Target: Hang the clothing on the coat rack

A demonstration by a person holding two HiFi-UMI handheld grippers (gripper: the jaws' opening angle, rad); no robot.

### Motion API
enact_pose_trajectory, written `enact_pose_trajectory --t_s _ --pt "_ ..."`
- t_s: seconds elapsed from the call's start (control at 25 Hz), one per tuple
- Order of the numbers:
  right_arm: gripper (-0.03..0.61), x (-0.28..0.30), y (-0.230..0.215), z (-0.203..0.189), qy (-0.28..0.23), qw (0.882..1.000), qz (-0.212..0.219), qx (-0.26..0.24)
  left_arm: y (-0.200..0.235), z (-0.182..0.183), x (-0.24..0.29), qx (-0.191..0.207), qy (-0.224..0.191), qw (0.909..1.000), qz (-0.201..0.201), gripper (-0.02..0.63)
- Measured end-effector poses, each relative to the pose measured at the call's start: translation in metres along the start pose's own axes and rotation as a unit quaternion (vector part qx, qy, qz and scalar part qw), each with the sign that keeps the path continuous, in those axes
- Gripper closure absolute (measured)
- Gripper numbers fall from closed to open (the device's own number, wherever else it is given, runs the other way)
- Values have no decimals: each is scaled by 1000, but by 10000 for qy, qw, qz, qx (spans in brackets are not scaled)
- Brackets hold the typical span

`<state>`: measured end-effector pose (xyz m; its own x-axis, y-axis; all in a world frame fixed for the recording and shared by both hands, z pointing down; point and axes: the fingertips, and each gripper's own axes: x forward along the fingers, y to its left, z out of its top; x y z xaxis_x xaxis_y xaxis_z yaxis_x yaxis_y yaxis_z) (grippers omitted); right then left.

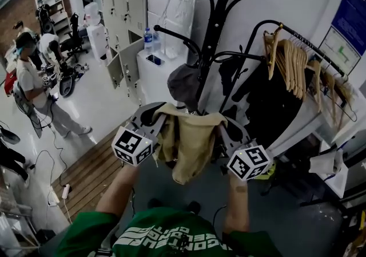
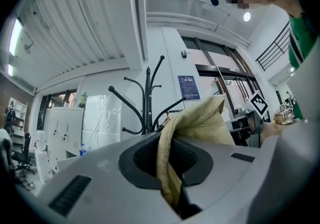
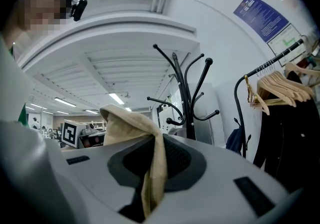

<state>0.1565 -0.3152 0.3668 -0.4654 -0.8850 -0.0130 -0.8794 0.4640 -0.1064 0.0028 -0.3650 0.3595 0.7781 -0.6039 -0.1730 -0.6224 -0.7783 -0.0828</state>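
At 12 o'clock: coat rack [image 1: 214,27]; we clamp the tan garment [image 1: 191,141], spanning 9-to-3, in left gripper [image 1: 157,123] and right gripper [image 1: 221,131] fingers [image 3: 215,178].

A short-sleeved green shirt [image 1: 166,237] with white lettering fills the six o'clock edge of the head view. The left gripper [image 1: 150,117] and right gripper [image 1: 230,131] have smooth pale-grey shells, with dark pads [image 2: 145,155] that look finely ribbed set in oval black recesses, and small black slotted insets. Each carries a white cube with black square markers: the left cube [image 1: 132,146] at seven o'clock, the right cube [image 1: 249,162] at five.
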Motion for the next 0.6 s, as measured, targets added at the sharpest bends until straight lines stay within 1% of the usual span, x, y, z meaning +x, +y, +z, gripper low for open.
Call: enact_pose_trajectory --t_s 0.28,0.6 --pt "528 1 -18 8 -47 9999 130 68 -5 2 18 25 -24 10000 61 594" --pt "528 8 -31 22 -74 9999 105 96 2 13 34 92 -121 9999 28 594"
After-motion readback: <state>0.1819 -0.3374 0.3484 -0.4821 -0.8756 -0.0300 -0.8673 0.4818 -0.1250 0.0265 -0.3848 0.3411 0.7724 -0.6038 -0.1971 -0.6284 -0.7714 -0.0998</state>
